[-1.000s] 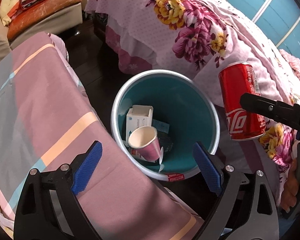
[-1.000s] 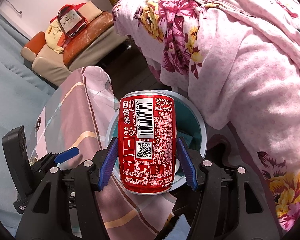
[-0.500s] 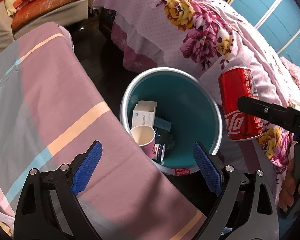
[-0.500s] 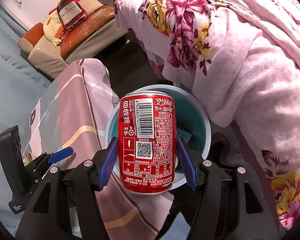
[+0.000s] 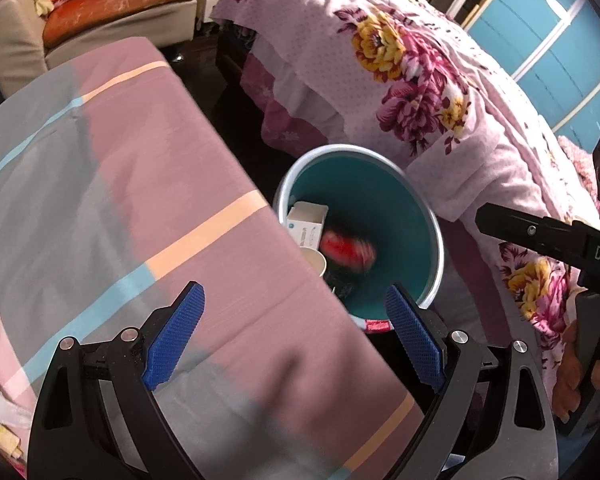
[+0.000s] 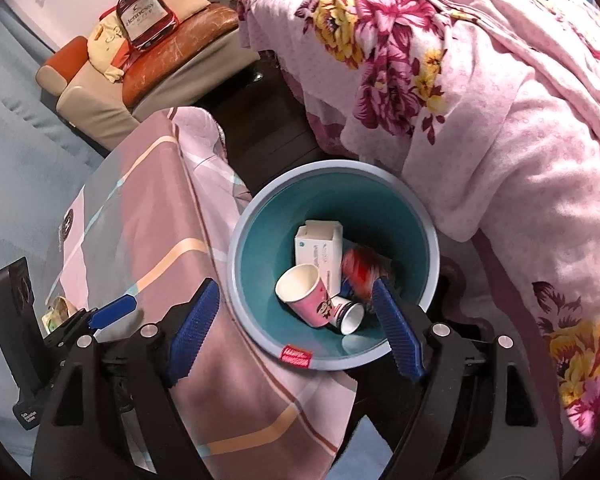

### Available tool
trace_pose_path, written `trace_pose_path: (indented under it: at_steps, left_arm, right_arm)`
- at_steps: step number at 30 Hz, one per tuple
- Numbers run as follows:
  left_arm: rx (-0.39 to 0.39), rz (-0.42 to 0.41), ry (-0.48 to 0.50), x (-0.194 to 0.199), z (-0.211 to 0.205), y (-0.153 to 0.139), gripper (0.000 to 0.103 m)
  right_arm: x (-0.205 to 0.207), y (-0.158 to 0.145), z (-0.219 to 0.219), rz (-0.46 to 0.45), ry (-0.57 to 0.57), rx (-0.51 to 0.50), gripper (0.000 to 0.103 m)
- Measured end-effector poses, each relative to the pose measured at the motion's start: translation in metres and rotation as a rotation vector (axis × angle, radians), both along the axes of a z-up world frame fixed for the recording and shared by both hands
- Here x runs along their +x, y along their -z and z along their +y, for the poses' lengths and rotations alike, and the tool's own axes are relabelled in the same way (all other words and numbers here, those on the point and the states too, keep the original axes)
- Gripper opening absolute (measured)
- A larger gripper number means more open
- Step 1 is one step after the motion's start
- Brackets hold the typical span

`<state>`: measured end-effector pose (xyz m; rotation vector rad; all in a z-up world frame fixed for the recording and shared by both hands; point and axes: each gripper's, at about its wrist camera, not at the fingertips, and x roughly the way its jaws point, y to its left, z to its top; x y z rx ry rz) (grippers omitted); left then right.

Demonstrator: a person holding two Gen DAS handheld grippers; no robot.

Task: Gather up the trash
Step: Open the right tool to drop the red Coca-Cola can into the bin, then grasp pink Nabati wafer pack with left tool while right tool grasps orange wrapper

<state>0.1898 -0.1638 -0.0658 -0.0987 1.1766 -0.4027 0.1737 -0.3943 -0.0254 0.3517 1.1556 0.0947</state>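
Standing open and empty: right gripper (image 6: 296, 332), jaws just widening above bin (image 6: 256, 344) to drop red can (image 6: 364, 270); left gripper (image 5: 296, 336) equally open, idling.

1. The left wrist camera sits just behind the left gripper (image 5: 296, 340) and looks steeply down over the striped cloth (image 5: 140, 200), with the teal bin (image 5: 432, 216) a little ahead and to the right.
2. The right wrist camera rides behind the right gripper (image 6: 296, 332), also tilted steeply down, almost straight into the bin (image 6: 256, 216), nearer than the other view.
3. Both views share the bin, the striped cloth (image 6: 148, 208), the floral bedspread (image 5: 400, 72) and the sofa (image 6: 172, 64) at the far side.
4. Each camera catches the other tool at its edge.
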Motion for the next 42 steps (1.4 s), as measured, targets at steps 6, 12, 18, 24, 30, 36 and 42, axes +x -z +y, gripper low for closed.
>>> trace_pose_path:
  at_steps: [6, 12, 18, 24, 30, 36, 42]
  left_arm:
    - [-0.022, -0.023, -0.029, -0.016, 0.021, -0.012, 0.092]
    - [-0.039, -0.056, -0.062, -0.042, 0.047, -0.025, 0.092]
    - [-0.029, -0.084, -0.106, -0.071, 0.082, -0.033, 0.092]
    - [0.013, -0.108, -0.162, -0.102, 0.134, -0.04, 0.092]
    - [0.048, -0.111, -0.223, -0.131, 0.188, -0.04, 0.092]
    - [0.062, -0.099, -0.285, -0.16, 0.24, -0.032, 0.092]
    - [0.07, -0.076, -0.357, -0.186, 0.292, -0.02, 0.092]
  right_arm:
    - [-0.012, -0.013, 0.019, -0.006, -0.022, -0.009, 0.076]
    - [-0.03, -0.032, 0.044, -0.037, -0.061, -0.033, 0.077]
    - [-0.047, -0.038, 0.08, -0.039, -0.132, -0.043, 0.079]
    - [-0.063, -0.035, 0.126, -0.022, -0.229, -0.049, 0.079]
    - [-0.079, -0.023, 0.182, 0.03, -0.342, -0.047, 0.079]
    - [-0.095, -0.008, 0.242, 0.087, -0.472, -0.053, 0.079]
    - [-0.11, 0.012, 0.296, 0.16, -0.581, -0.032, 0.079]
